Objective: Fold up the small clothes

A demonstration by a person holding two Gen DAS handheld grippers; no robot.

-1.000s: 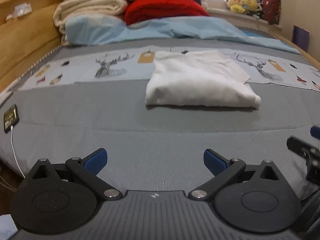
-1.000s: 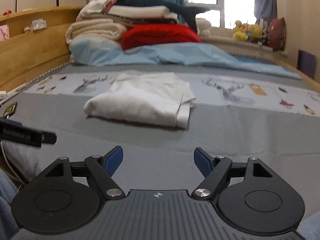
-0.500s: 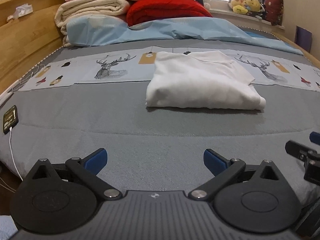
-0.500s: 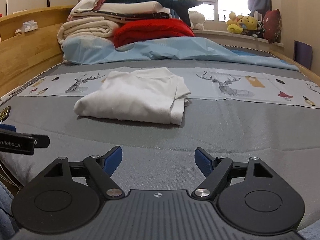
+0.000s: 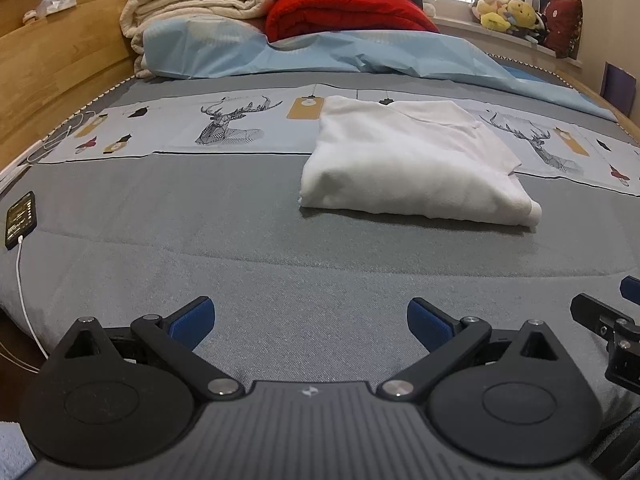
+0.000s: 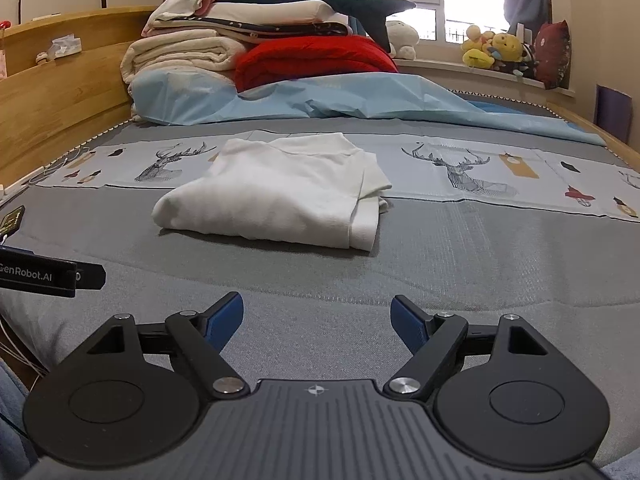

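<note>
- The white shirt lay folded in the middle of the bed, away from the near edge.
- The left tongs and right tongs were spread apart and empty, near the bed's front edge, well apart from the shirt.
- The shirt looked soft and thick, a puffy square with a rounded fold.
- A careless grab could pull up one layer and undo the fold.
- The bed cover looked gray and woven.

Home bedroom: bed w/ stacked blankets, plush toys on sill.
</note>
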